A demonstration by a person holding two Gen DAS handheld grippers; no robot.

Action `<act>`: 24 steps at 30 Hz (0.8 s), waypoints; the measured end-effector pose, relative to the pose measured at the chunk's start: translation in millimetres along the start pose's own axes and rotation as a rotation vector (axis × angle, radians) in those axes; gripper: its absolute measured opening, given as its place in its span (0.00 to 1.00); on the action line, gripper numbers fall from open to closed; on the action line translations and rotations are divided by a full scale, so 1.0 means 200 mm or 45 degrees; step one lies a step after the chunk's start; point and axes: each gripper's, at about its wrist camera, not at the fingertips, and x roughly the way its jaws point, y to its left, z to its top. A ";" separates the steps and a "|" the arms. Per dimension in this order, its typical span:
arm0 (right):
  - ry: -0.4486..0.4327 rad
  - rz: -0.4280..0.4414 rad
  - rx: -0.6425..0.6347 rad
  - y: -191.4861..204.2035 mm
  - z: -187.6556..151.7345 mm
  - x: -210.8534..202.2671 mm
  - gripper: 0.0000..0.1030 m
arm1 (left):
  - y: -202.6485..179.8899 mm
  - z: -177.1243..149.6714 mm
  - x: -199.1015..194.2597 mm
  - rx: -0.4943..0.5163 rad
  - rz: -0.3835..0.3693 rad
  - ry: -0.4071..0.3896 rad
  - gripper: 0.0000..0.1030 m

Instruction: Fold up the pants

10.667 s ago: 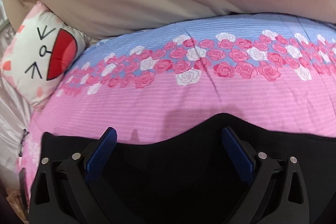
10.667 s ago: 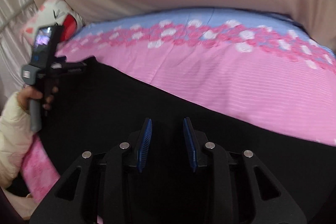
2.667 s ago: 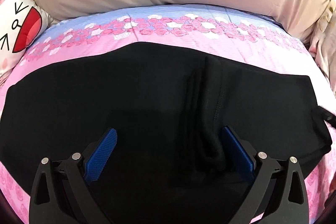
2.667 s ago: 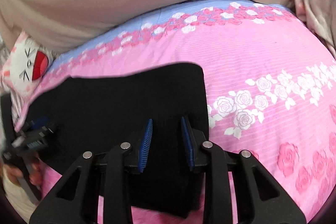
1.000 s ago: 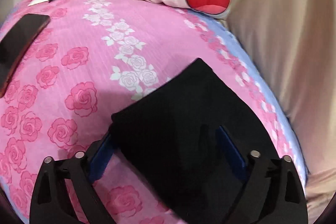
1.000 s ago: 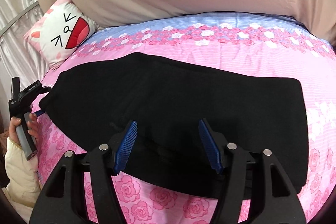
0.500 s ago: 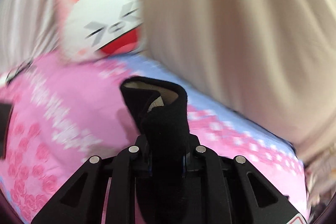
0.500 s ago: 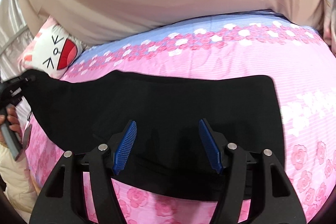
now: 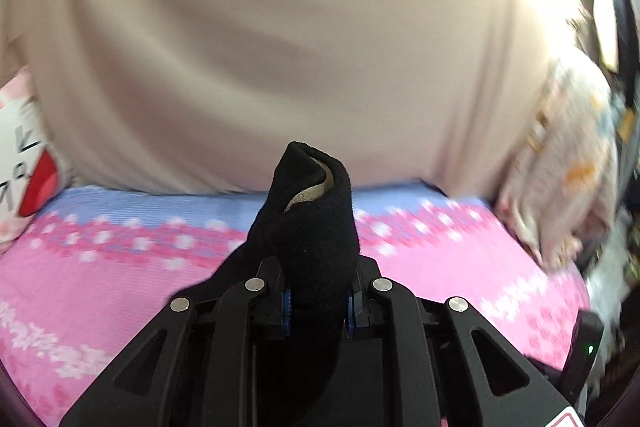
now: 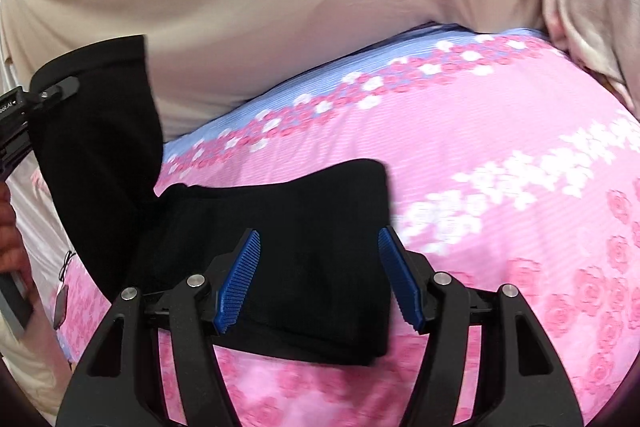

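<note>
Each tool [image 10: 318, 281] is black plastic with silver screws and ribbed blue pads [image 10: 238, 283].

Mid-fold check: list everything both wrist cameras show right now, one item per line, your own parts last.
pants: one, black; one end lifted by the left gripper, the rest lying on the bedspread under the right gripper.
bedspread: one, pink with a blue band and rose print; covers the bed.
curtain: one, beige; behind the bed.
cushion: one, white and pink with a red mouth; far left edge of the left wrist view.
patterned cloth: one, pale with orange marks; right of the bed, blurred.
left gripper: one, black with blue pads; shut on the pants.
right gripper: one, black with blue pads; open above the pants.
hand: one; holds the left gripper's handle.
</note>
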 end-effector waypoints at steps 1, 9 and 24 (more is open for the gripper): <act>-0.005 -0.002 0.015 -0.04 0.00 -0.02 0.59 | -0.07 -0.02 0.03 0.021 -0.018 0.021 0.14; -0.025 -0.057 0.116 -0.32 -0.04 -0.11 0.59 | -0.49 -0.37 0.40 0.168 -0.020 0.260 0.14; 0.028 -0.050 0.212 -0.55 -0.08 -0.07 0.59 | -0.82 -0.85 0.43 0.638 0.305 0.216 0.19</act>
